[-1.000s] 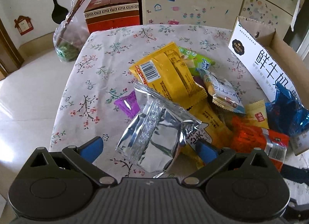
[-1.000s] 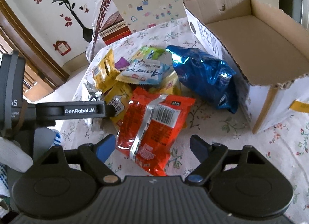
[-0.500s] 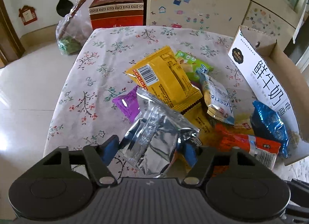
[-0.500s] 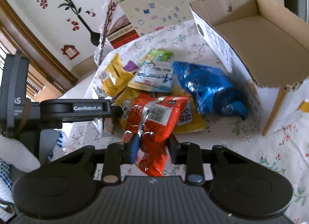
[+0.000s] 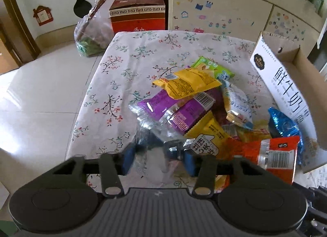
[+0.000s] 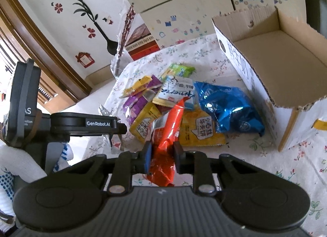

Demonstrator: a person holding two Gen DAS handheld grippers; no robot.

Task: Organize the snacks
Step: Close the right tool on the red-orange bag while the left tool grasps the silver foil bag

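Flowered cloth covers the table [image 5: 143, 57], where a heap of snack packets lies beside an open cardboard box [image 6: 276, 69] at the right. An orange packet [image 6: 167, 134] is clamped by its near end between the pads of the right gripper [image 6: 162, 156] and is lifted clear of the pile, its far end pointing up toward the heap. In the left wrist view, a silver packet [image 5: 155, 134] is pinched between the blue pads of the left gripper [image 5: 158, 159], though motion blur leaves the depth of that grip unclear. A purple packet [image 5: 173, 112] rests against the silver one's far end, with a yellow packet [image 5: 188, 83] lying on top of it. A blue bag [image 6: 226, 108] sits just beside the box wall, between the heap and the box.

Several risks are judged to remain. Slick foil may slide from the left pads if only a crumpled edge is caught. Should the silver packet be drawn out quickly, the purple and yellow packets could be dragged toward the table's near left edge and dropped to the tiled floor [image 5: 40, 98]. With both grippers working close together, a collision is possible. Held so low, the orange packet could catch on the box wall on its way in.
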